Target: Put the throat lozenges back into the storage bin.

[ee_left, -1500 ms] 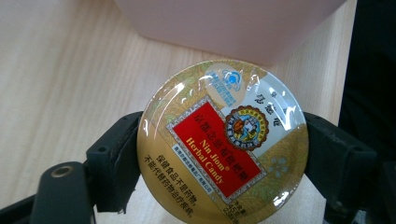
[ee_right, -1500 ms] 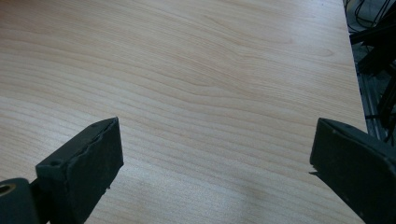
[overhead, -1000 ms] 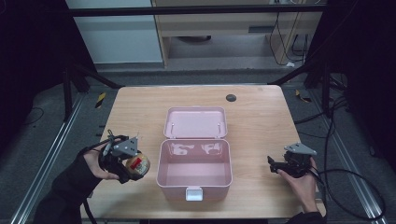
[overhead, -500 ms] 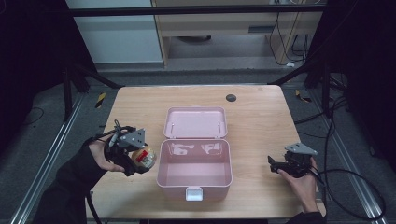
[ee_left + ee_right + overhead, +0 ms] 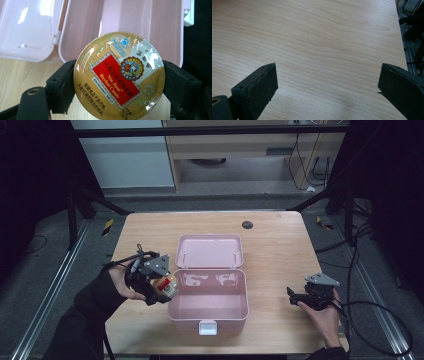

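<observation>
The wooden table [image 5: 270, 240] carries one large item: a pink plastic box [image 5: 209, 312] at its centre, lid [image 5: 210, 251] thrown back flat toward twelve o'clock, the tray apparently empty with a white latch [image 5: 207, 327] on its six o'clock wall. A small dark disc [image 5: 247, 224] is set in the tabletop near the far edge, at about one o'clock from the box.

At nine o'clock from the box, just beside its wall and seemingly above the wood, the left gripper [image 5: 159, 287] is clamped on a round candy tin [image 5: 119, 76], one jaw on each side of its rim. The tin is gold with a red label reading "Nin Jiom Herbal Candy", and its lid shines under what looks like film. I judge it light and rigid but slick: the curved, glossy rim gives the pads little to bite, so a hold straight across the widest part, as here, suits it best; off-centre it could squirt out.

At three o'clock from the box, well apart from it, the right gripper [image 5: 306, 296] rests low over bare wood, jaws spread wide with nothing between.
</observation>
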